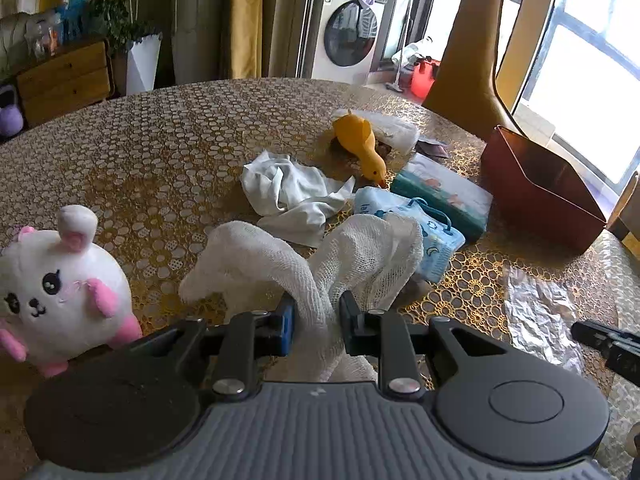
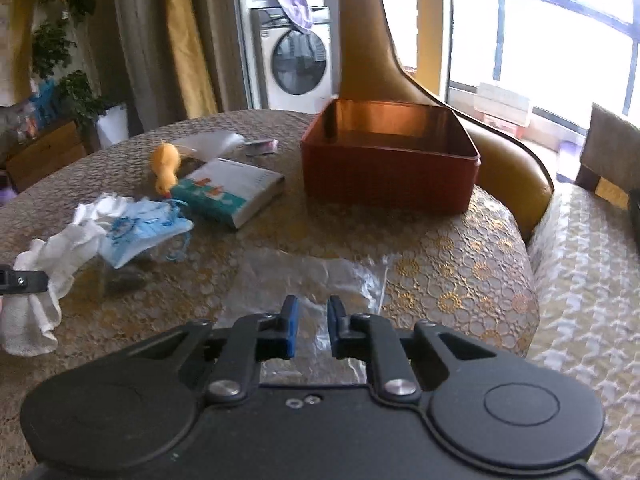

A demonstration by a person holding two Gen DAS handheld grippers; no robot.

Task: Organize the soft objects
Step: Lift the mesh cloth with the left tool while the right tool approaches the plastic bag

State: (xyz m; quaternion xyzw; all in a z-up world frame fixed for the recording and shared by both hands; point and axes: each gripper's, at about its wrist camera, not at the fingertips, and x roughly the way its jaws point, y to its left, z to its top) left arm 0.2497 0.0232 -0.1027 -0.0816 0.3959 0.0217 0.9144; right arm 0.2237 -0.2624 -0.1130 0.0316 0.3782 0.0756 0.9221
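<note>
Left hand-held gripper clamped on a white gauze cloth, the cloth bunched between the pads and spilling out on both sides, part of it draped toward the counter

Right hand-held gripper nearly closed, a narrow gap between the blue pads; impossible to tell whether the thin clear plastic sheet below is pinched or only lying under the fingers

Landmark: red-brown tin box, open-topped, at the far right part of the counter, nothing visible inside

Left of the tin box: teal and white tissue pack, lying flat, just beside the box but not touching

Further left of the box, touching the tissue pack: light blue printed pouch with a string handle, partly hidden by the lifted gauze in the left wrist view

Beyond the tissue pack, away from the box: yellow duck toy, beak down near the pack's end, lying over a clear plastic bag

Left of the pouch: crumpled white cloth, loose on the counter

Far from the box, at the near left edge: white and pink plush toy, upright, beside the left gripper's housing

Between right gripper and box: only the plastic sheet, flat on the counter

Behind the box: tan chair back, close to the counter's edge
</note>
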